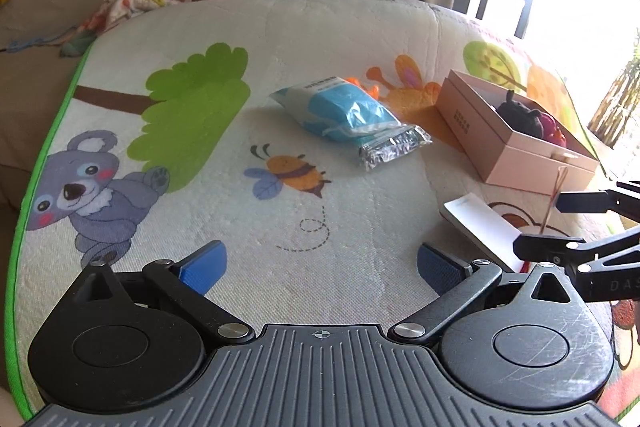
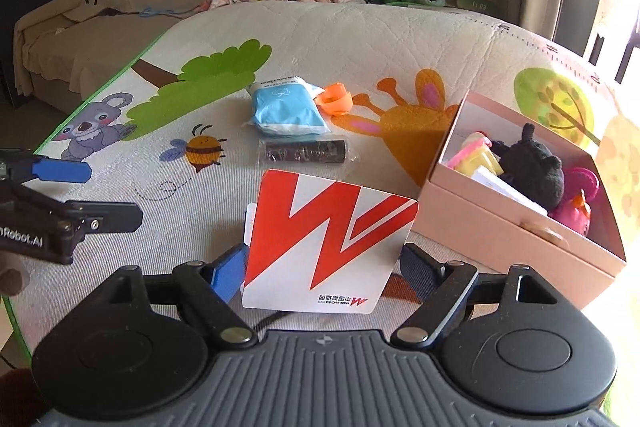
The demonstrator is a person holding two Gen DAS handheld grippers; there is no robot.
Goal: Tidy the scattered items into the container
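The left gripper (image 1: 322, 265) has its two blue-padded fingers (image 1: 204, 267) spread wide apart, w/ nothing between them; it points forward and a little downward. In the right wrist view the same gripper (image 2: 86, 193) shows from the side at the left edge, one blue finger above, one black finger below. The right gripper (image 2: 325, 263) has its fingers (image 2: 228, 273) on both sides of the red-white card (image 2: 328, 243), which stands between them; the left pad seems to touch the card edge, but for the right pad I cannot tell. In the left wrist view the right gripper (image 1: 560, 223) comes in from the right edge, black fingers apart.
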